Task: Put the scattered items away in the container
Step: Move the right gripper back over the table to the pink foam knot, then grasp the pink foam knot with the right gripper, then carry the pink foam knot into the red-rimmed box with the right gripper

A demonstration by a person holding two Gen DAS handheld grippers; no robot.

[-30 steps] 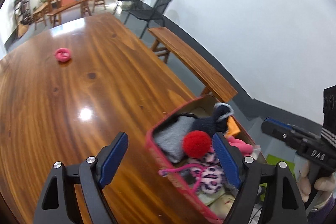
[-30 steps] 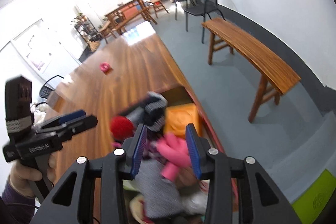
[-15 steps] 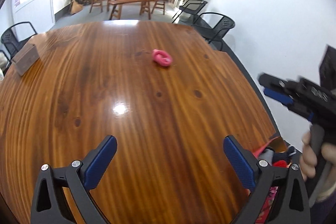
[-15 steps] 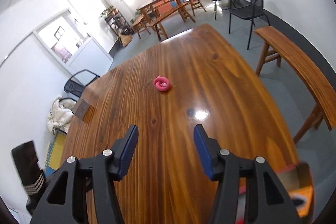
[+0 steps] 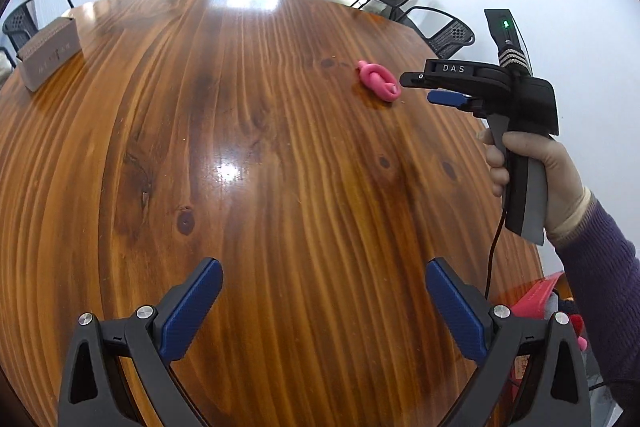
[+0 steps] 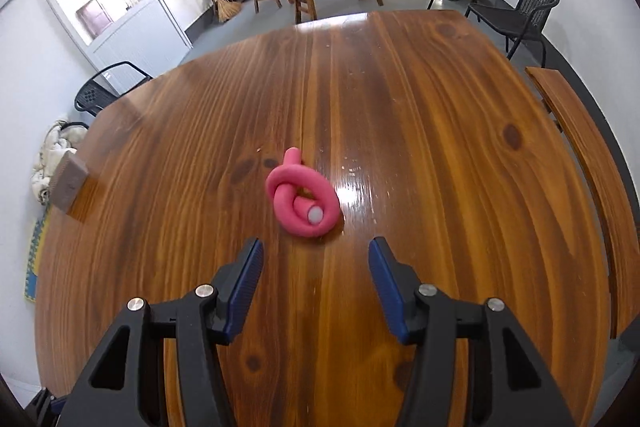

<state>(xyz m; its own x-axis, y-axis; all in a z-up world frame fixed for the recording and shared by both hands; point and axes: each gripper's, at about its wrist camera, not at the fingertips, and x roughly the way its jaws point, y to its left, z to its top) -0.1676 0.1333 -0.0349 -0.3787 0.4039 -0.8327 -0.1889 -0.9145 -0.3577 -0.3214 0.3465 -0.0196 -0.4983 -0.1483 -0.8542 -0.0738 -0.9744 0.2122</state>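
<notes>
The right tool [image 6: 316,281] hangs over the bench [image 6: 440,155] with its jaws parted and nothing between them; they have just been opening from the narrower gap they had a second ago, when they stood over the pink piece in the box. Now the pink knotted tube [image 6: 303,201] lies on the wood just beyond the tips, close but untouched, where half a second ago it lay well ahead. From the left camera this tool [image 5: 416,87] shows side-on, its tips right beside the tube [image 5: 378,81], held by a gloved hand [image 5: 548,171]. The left tool [image 5: 322,301] is spread wide and empty, having also just been opening; a second ago it framed the box of soft things. Of that red box [image 5: 538,297] only a corner shows, far from the tube, at the bench's near right edge. A brown case [image 5: 48,55] sits far left of the tube.
</notes>
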